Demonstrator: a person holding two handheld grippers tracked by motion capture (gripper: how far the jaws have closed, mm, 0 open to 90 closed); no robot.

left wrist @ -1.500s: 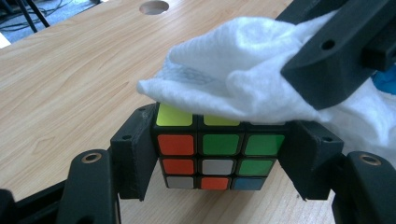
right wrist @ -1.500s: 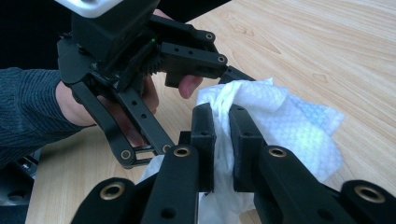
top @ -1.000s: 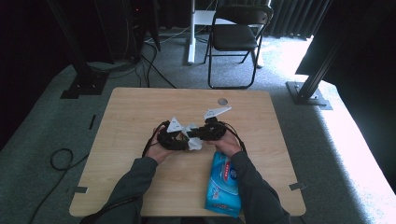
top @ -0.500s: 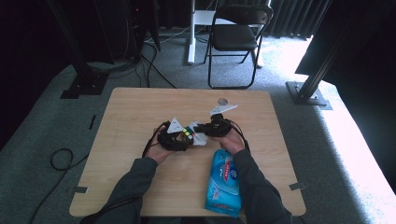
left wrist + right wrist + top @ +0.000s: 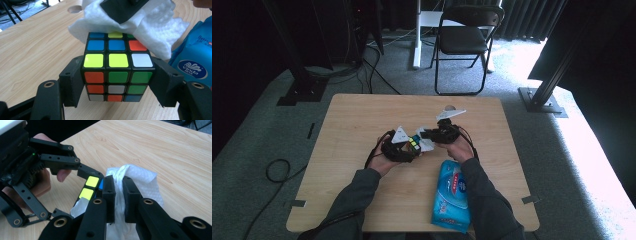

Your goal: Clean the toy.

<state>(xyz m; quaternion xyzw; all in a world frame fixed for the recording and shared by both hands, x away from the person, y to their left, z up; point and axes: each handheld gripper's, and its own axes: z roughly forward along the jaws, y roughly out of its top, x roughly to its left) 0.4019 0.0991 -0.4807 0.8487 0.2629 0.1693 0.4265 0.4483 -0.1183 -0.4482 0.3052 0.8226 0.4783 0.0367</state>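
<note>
Fingers of the left gripper (image 5: 117, 82) are clamped on opposite side faces of the multicoloured plastic puzzle cube (image 5: 117, 75), which sits squarely between them, clear of the light wooden table (image 5: 37, 40). Fingers of the right gripper (image 5: 118, 195) are pressed together on a fold of white crumpled tissue (image 5: 132, 178), and the wad lies over the cube's far top edge, just beyond the left fingertips.

Step in hand, as judged: wiping the cube's top face. To do it well, keep the left grip firm and level, and draw the tissue across the stickers toward the left fingers in even strokes (light pressure, or the cube may twist in the pads). Blue tissue pack (image 5: 452, 195) lies near the right forearm, for a fresh sheet.
</note>
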